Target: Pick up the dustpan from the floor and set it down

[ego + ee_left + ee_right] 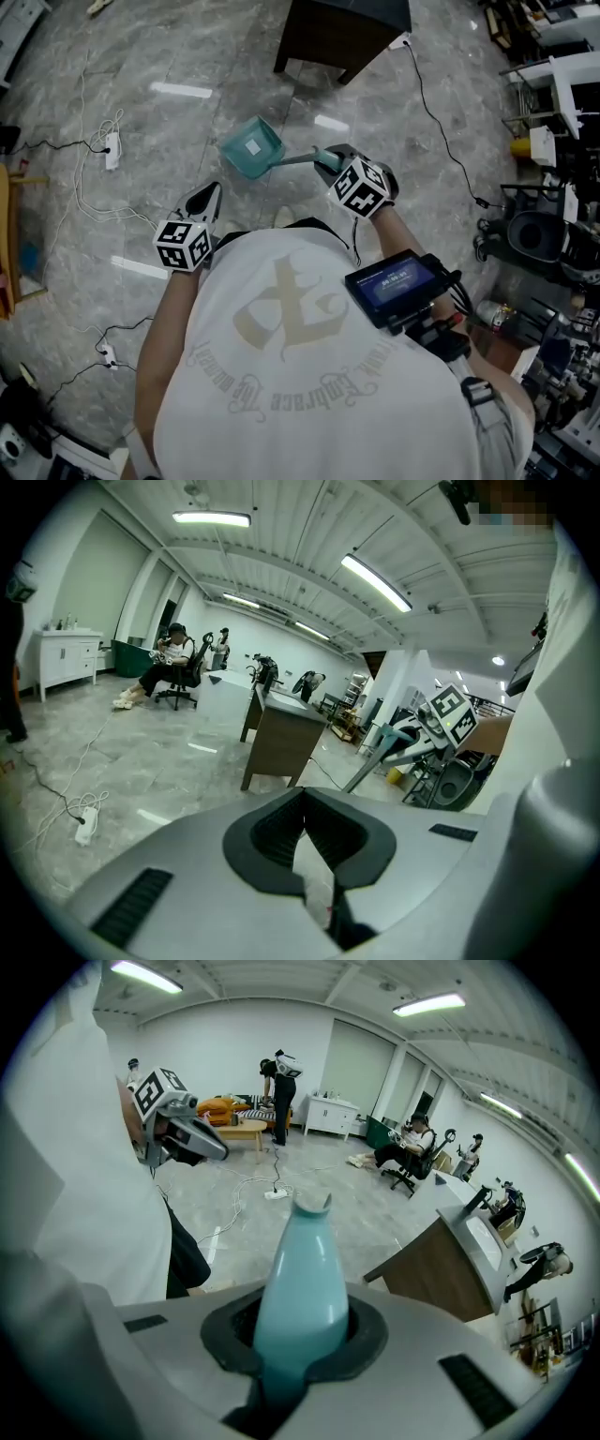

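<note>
Left gripper (pixel 210 192) is being held low at the person's side, jaws pressed together on nothing. Teal dustpan (pixel 242 156) is being held above the floor, its 1 white label (pixel 253 146) unreadable. Right gripper (pixel 324 157) is being pointed downward, jaws clamped on the dustpan's handle (pixel 300 1288).

One teal dustpan (pixel 253 148); two grippers, the left gripper (pixel 210 190) and the right gripper (pixel 324 158); one dark desk (pixel 342 28); two power strips (pixel 112 150) (pixel 107 357).
</note>
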`<act>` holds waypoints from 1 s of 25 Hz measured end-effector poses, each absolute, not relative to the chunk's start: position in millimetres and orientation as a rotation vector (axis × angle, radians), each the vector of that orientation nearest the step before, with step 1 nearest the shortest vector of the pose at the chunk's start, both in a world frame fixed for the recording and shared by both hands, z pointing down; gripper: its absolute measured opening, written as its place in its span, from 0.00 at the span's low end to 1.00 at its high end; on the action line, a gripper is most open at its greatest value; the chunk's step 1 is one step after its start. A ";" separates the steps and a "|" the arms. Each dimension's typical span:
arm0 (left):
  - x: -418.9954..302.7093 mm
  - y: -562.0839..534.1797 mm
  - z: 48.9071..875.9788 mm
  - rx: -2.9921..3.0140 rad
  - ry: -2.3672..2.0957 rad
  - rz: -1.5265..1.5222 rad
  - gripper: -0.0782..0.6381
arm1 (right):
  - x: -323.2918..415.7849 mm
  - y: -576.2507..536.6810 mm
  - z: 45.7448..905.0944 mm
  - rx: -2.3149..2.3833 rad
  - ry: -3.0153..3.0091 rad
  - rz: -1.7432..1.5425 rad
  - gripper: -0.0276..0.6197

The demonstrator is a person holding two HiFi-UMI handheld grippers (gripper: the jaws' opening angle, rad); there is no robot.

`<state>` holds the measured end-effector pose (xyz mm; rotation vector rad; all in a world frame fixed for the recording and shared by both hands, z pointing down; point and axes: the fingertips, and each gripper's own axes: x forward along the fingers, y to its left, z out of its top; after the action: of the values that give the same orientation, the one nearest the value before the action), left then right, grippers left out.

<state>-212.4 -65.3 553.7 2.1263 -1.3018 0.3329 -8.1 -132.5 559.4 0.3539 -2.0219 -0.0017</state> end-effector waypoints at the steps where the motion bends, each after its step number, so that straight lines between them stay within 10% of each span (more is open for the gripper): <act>1: -214.5 -65.9 552.4 2.139 -1.295 0.338 0.12 | -12.5 -132.1 554.3 0.354 -2.025 -0.010 0.14; 25: -197.2 -69.4 540.8 2.229 -1.201 0.333 0.12 | -18.5 -99.0 523.7 0.379 -2.035 -0.003 0.14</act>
<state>-197.2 -69.4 540.8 2.2291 -1.2013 0.3334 -18.5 -99.0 523.7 0.3790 -2.0349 -0.0029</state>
